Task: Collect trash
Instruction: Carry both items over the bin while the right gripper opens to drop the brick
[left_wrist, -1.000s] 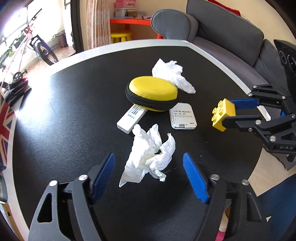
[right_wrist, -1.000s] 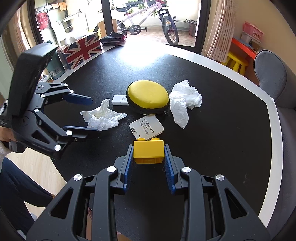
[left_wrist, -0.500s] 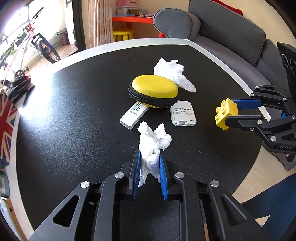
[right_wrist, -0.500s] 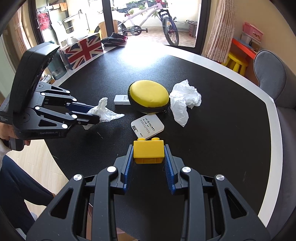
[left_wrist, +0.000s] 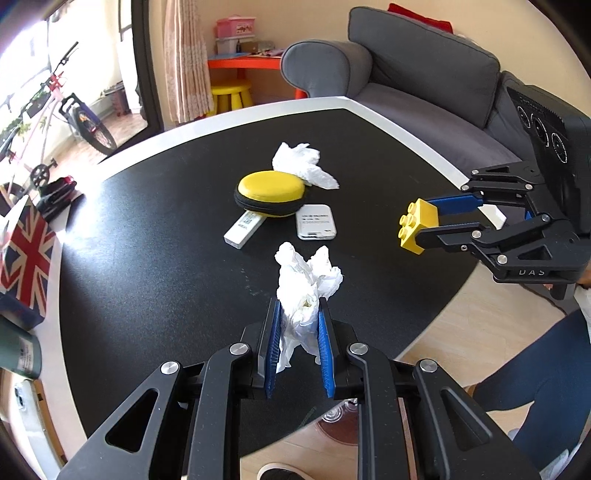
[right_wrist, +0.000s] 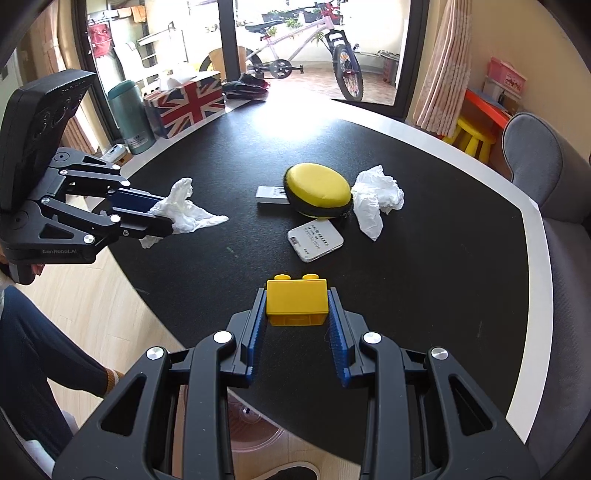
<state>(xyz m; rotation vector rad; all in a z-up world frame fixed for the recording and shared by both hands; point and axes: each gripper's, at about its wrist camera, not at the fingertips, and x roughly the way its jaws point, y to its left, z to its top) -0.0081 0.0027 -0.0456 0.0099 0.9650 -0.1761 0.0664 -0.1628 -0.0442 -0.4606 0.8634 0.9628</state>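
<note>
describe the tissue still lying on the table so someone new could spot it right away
On the black table, find the yellow oval case. The crumpled tissue lies against its side, opposite the white stick. Unlike the other tissue, no gripper holds it.

Wrist views angled down, sharing black table (left_wrist: 155, 229)
</note>
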